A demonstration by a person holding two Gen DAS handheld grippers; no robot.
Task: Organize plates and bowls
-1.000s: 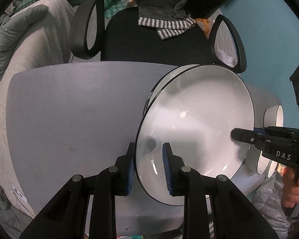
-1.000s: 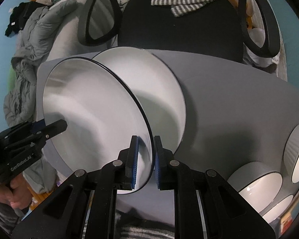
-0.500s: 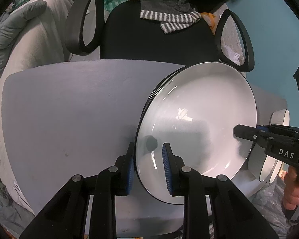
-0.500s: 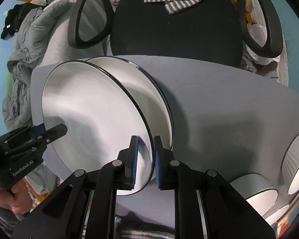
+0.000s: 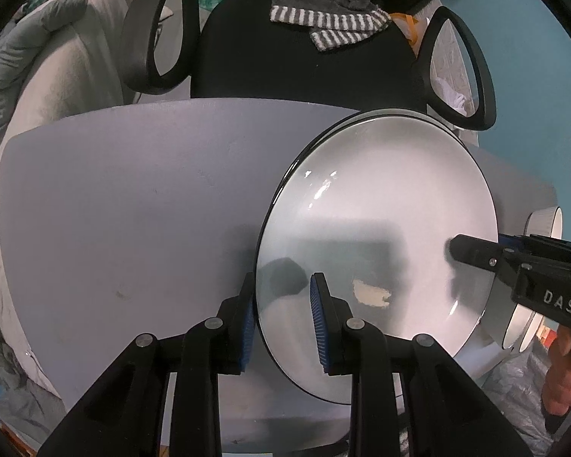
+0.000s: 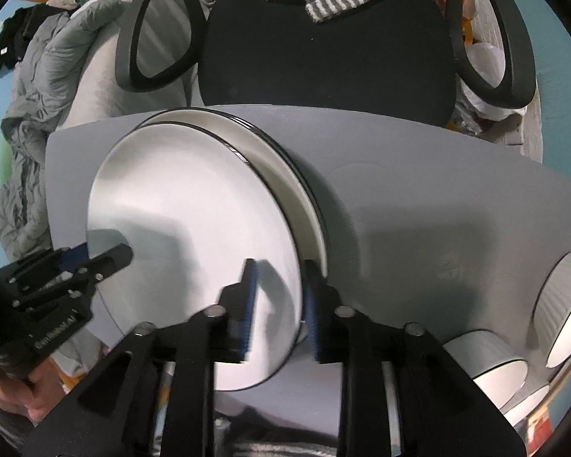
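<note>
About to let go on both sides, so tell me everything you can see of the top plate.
The top plate is round, glossy white with a thin black rim, ceramic-looking. It sits on a matching plate on the grey table. The left hand-held gripper straddles its rim; the right hand-held gripper has just been opening around the opposite edge.

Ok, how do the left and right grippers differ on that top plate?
The left gripper is shut on the rim of the top plate; the right gripper has just been opening, the rim between its pads but not pinched. The left gripper sits at one edge, the right gripper at the opposite edge. Both straddle that plate.
</note>
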